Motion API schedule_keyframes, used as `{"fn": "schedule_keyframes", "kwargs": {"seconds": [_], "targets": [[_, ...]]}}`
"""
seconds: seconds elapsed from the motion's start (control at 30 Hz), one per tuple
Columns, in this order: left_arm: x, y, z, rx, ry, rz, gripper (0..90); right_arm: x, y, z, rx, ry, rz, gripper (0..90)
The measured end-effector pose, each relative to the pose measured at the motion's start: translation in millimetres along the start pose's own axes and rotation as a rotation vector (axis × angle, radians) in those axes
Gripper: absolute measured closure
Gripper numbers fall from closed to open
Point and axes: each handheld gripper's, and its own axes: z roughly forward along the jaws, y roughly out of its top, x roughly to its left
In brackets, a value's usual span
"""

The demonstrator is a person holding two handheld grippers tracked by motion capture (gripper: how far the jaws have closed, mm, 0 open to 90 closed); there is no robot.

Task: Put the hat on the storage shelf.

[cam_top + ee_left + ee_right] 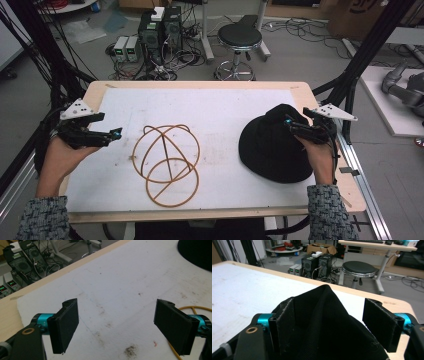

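white-covered wooden table [210, 107] bears everything | soft black fabric hat [272, 145] lies at its right, crown peak between the spread jaws of the right gripper [296, 126], likely about to be pinched | tan wire hat frame [166, 162] lies mid-table, empty | left gripper [111, 134] wide apart, holding nothing

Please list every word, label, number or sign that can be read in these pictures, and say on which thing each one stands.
None can be read with confidence.
Small grey boxes on the floor: green and red lit digits, too blurred to read.
Cardboard box at top right: dark printed letters, cut off by the edge.
Black hat, wire frame, both grippers: no text visible.
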Motion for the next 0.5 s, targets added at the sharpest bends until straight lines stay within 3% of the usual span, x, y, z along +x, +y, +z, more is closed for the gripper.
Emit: {"fn": "schedule_keyframes", "kwargs": {"seconds": [0.03,0.17,0.33,0.5], "targets": [[0.0,-0.1,0.1,-0.002,-0.001,0.0,20.4,-1.1,-1.9,1.1,-0.002,0.012,0.026,27.6],[0.0,0.0,0.2,0.0,-0.001,0.001,20.4,-1.2,-3.2,2.6,0.001,0.025,0.037,28.6],[-0.2,-0.3,1.9,0.005,-0.005,0.001,20.3,0.9,-3.0,2.7,0.006,0.023,0.032,31.7],[-0.6,0.2,2.6,0.007,-0.006,0.003,20.4,1.9,-2.6,0.7,0.015,0.018,0.019,40.9]]}}
